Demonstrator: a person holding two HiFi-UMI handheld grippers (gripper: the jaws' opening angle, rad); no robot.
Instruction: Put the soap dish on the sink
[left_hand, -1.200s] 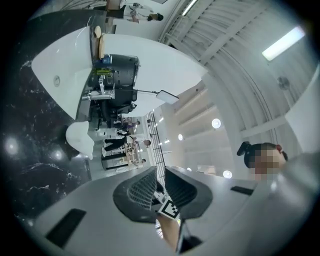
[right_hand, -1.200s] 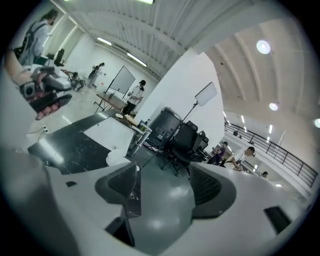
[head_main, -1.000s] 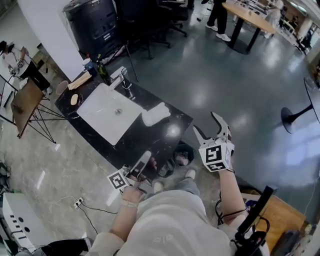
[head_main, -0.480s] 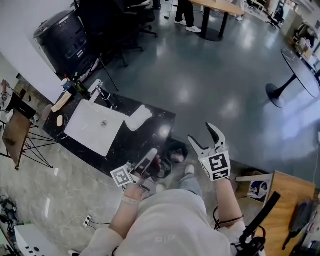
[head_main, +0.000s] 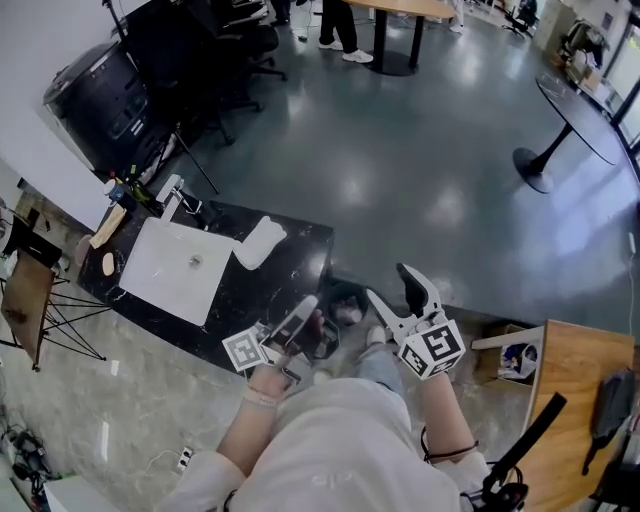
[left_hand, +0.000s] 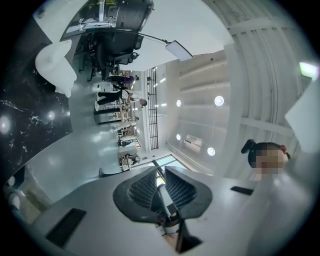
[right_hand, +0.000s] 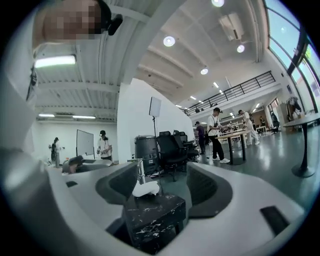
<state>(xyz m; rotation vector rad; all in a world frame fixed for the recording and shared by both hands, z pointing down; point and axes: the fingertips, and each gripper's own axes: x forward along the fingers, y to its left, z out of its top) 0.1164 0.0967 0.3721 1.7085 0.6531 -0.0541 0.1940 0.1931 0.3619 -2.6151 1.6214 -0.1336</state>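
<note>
Standing well back from the black counter (head_main: 290, 262), the person has the right gripper (head_main: 390, 284) spread wide with nothing in it. The left gripper (head_main: 305, 312) has its jaws drawn almost together, only a thin pale strip showing between them, and what that is I can't tell. The small oval piece that looks to be the soap dish (head_main: 108, 265) sits at the counter's far-left end, just beside the white sink (head_main: 160, 285). That puts it ahead and to the left, across the basin from both grippers, so the left one looks the nearer.
</note>
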